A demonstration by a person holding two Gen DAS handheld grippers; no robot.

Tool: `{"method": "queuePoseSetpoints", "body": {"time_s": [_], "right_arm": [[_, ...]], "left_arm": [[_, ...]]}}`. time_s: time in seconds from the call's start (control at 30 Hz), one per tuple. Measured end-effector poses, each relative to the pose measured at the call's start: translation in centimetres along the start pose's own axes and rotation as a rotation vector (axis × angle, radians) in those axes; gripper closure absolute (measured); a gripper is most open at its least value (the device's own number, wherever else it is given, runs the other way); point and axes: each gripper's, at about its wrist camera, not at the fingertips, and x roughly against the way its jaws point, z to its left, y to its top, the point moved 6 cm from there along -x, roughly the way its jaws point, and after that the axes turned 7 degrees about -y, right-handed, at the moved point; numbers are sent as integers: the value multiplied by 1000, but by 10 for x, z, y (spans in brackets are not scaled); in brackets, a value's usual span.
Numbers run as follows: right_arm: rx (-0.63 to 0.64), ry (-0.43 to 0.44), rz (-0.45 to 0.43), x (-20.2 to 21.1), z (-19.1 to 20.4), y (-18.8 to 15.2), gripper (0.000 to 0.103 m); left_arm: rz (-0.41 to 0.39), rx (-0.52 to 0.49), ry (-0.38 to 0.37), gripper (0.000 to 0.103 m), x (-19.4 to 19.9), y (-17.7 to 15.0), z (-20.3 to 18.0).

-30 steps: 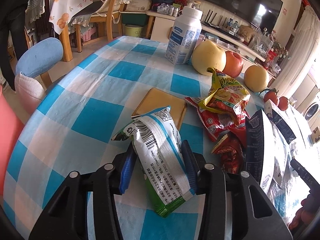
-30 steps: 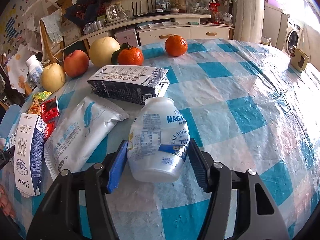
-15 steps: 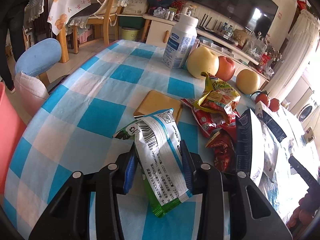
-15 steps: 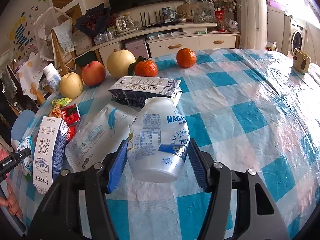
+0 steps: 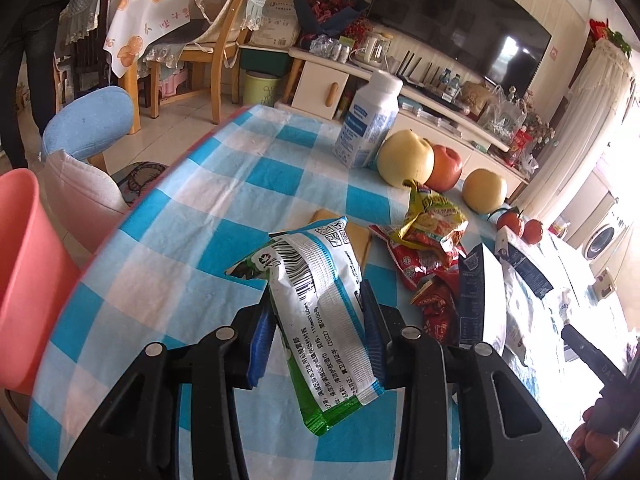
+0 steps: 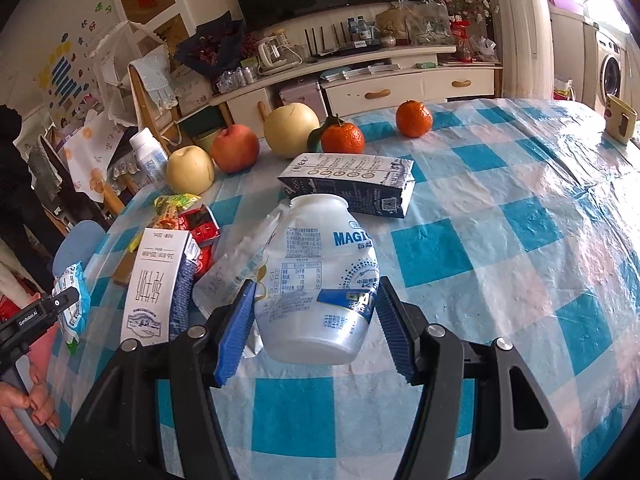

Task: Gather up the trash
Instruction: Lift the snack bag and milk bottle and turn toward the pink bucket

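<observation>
The left hand-held gripper (image 5: pixel 316 332) pinches a wet-wipe packet (image 5: pixel 320 304) above the bench (image 5: pixel 168 248); the right hand-held gripper (image 6: pixel 316 332) clamps a white drink bottle (image 6: pixel 320 280), near a pink bin (image 5: pixel 24 280).

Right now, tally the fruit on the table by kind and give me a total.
Pears: 2
Apple: 1
Mandarins: 2
Total: 5
</observation>
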Motion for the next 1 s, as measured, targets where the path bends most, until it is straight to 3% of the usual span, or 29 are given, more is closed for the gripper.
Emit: {"method": "queuePoseSetpoints", "body": {"time_s": [0.37,1.0], "right_arm": [[80,63,-18,21,54,-5,42],[266,177,27,45,163,-49,42]], "left_arm": [[-67,6,-8,62,33,11,15],[-122,56,-24,62,64,18,39]]}}
